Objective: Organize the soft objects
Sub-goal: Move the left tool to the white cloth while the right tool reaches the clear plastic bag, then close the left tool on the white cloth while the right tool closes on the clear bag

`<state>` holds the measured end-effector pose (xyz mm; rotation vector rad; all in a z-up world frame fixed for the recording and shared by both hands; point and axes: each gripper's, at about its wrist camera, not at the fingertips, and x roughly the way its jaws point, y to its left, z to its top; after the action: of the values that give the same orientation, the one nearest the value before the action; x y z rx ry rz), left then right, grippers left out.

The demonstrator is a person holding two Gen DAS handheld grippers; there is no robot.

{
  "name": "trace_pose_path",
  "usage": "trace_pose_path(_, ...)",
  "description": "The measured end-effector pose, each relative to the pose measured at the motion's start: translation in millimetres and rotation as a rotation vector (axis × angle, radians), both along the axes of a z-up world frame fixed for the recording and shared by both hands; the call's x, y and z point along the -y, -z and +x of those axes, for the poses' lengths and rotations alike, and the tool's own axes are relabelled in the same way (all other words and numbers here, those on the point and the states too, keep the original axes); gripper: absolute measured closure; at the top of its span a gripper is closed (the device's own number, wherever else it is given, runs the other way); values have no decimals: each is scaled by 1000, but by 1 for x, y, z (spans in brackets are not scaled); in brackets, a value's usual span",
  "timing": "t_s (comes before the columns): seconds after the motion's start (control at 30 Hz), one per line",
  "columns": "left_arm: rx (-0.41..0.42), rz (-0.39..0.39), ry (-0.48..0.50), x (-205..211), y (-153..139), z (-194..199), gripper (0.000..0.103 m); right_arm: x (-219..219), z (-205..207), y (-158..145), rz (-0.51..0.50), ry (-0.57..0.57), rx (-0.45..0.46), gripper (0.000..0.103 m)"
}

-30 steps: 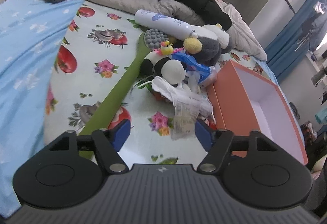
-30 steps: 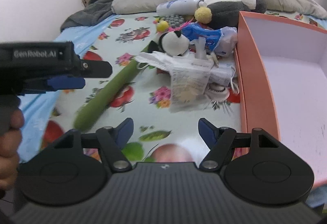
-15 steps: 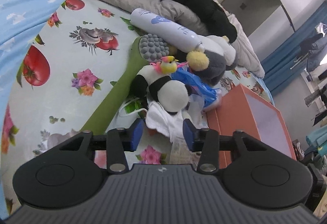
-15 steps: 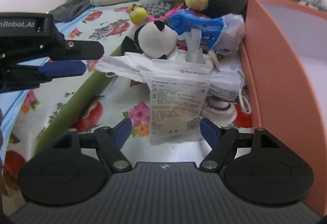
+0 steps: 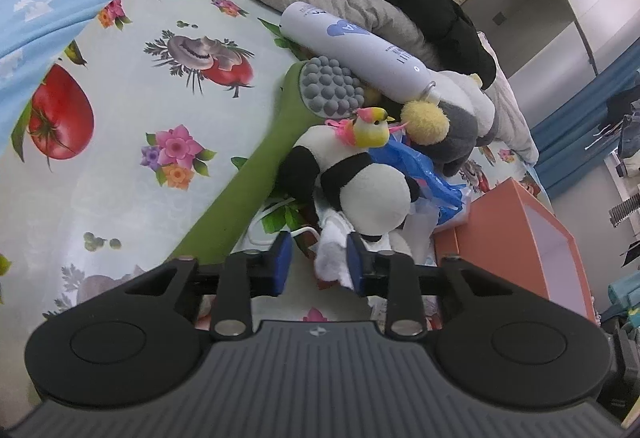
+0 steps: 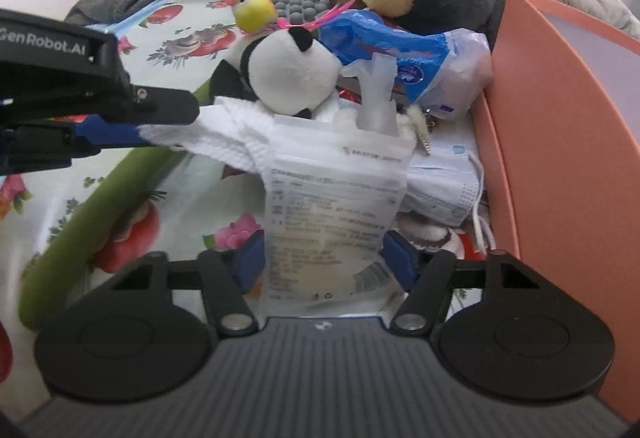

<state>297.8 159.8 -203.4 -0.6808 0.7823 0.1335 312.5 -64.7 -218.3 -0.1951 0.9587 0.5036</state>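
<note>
So the pile of soft stuff sat on the bed with its fruit-and-flower sheet, middle of both frames, jammed up against the orange box on the right.

The left tongs were closing, and a fold of the white cloth sat between the blue pads at lower centre. It touched the right pad, but I couldn't tell if both pads were pressing on it. From the right wrist view you could see those same left tongs poking in from the left edge, tips right at the corner of the white cloth.

The right tongs were closing too, still fairly wide, with the clear plastic packet lying between the pads in the lower middle. Pads weren't squeezing it.

The panda plush sat just above the cloth, a little yellow bird toy on top of it, and a long green massage stick ran diagonally off to the left.
</note>
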Motion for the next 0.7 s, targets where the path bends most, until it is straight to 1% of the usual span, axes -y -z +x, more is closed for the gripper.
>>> trace_pose_path(0.03, 4, -3, 4, 1, 0, 1, 82, 0, 0, -1, -1, -1, 2, 47)
trace_pose_path(0.07, 8, -3, 10, 2, 0, 1, 88, 0, 0, -2, -5, -1, 6, 49)
trace_pose_path(0.1, 12, 1, 17, 4, -1, 2, 93, 0, -1, -4, -10, -1, 12, 54)
trace_pose_path(0.17, 17, 4, 26, 7, -2, 2, 96, 1, -3, -7, -4, 0, 15, 56)
trace_pose_path(0.23, 28, -8, 40, 9, -5, 1, 99, 1, -6, -12, 3, -2, 23, 60)
trace_pose_path(0.33, 47, 7, 40, 14, -14, -5, 101, 3, -14, -21, 7, -6, 47, 61)
trace_pose_path(0.47, 72, 8, 38, 19, -27, -18, 101, 8, -24, -35, 13, 1, 65, 62)
trace_pose_path(0.7, 102, 5, 41, 30, -44, -51, 103, 23, -51, -53, 7, 14, 90, 62)
